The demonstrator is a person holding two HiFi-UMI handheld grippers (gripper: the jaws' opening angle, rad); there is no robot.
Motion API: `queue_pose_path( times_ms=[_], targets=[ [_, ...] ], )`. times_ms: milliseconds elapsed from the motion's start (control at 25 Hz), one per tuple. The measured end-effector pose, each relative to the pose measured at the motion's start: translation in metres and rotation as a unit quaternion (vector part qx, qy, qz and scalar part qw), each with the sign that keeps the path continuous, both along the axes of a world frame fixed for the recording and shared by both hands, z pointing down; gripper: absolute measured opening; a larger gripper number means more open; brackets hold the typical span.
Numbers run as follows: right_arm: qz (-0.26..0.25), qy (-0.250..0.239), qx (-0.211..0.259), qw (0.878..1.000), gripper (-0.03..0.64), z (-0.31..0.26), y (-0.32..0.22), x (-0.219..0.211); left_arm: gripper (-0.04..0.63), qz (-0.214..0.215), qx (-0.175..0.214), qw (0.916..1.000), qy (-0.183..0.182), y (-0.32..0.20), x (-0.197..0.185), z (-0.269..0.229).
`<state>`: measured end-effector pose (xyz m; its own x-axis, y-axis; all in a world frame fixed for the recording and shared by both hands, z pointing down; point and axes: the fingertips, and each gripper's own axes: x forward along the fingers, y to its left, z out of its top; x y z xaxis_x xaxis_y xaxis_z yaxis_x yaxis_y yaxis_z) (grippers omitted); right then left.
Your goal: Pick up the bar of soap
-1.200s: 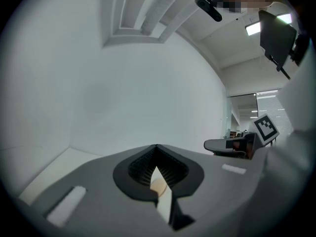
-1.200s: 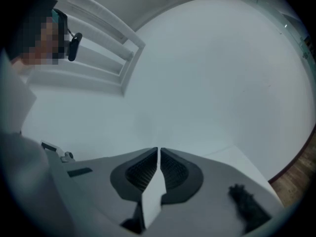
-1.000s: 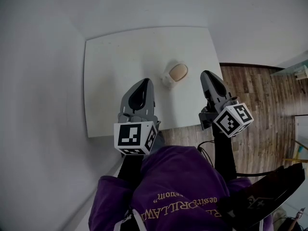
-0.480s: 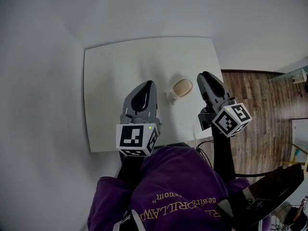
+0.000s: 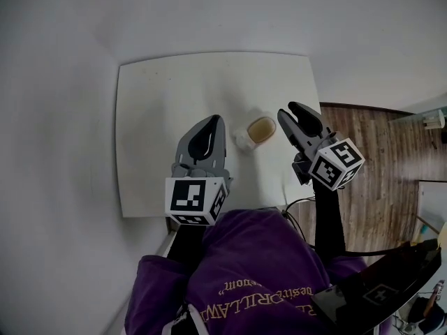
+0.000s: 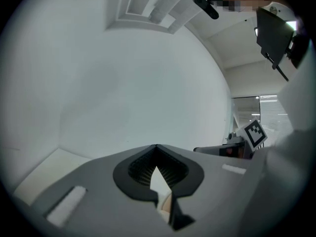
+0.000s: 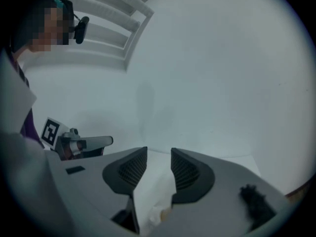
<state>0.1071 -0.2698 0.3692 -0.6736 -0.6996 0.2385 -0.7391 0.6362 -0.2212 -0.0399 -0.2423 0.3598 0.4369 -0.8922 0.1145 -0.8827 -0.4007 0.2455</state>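
The left gripper (image 5: 211, 120) hovered over the white table (image 5: 150, 110), jaws pressed together on nothing. Just right of it lay the bar of soap (image 5: 261, 129) (tan, apparently on a small white dish (image 5: 244, 140)). It was near the right gripper (image 5: 290, 111), whose parted jaws were not touching it.

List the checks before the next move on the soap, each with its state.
1. Soap in sight and uncovered: ok. It lies on a white holder near the front edge of the table.
2. Right gripper open: ok. In the right gripper view the jaws stand apart with nothing between them.
3. Right jaws around the soap: not ok. The gripper is beside the soap, on its right.
4. Left gripper out of the way: ok. It is shut, empty, and left of the holder.
5. Soap loose on the holder: cannot tell.
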Motion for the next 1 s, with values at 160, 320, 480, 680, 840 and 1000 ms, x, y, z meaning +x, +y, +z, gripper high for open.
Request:
queue_pose_path(
  times_ms=[160,320,480,680,840,1000],
  targets=[
    [-0.052,0.041,-0.020,0.998,0.156,0.021,0.000,-0.001,0.008,-0.015,-0.003,0.9999,-0.004,0.004,0.004,-0.002],
    [-0.114,0.097,-0.034,0.988,0.169,0.048,-0.001,-0.005,0.008,-0.032,-0.013,0.9994,-0.006,0.007,0.005,0.003],
    [-0.185,0.149,-0.044,0.970,0.172,0.074,0.005,-0.014,0.008,-0.046,-0.023,0.9987,-0.006,0.014,0.003,0.009],
    [-0.254,0.227,-0.040,0.939,0.184,0.105,0.009,-0.021,0.008,-0.062,-0.025,0.9978,-0.007,0.022,-0.003,0.013],
    [-0.318,0.294,-0.028,0.901,0.196,0.123,0.016,-0.028,0.008,-0.076,-0.025,0.9968,-0.009,0.025,-0.007,0.012],
    [-0.372,0.377,-0.022,0.848,0.219,0.152,0.021,-0.028,0.008,-0.084,-0.023,0.9961,-0.014,0.028,-0.010,0.008]
  ],
)
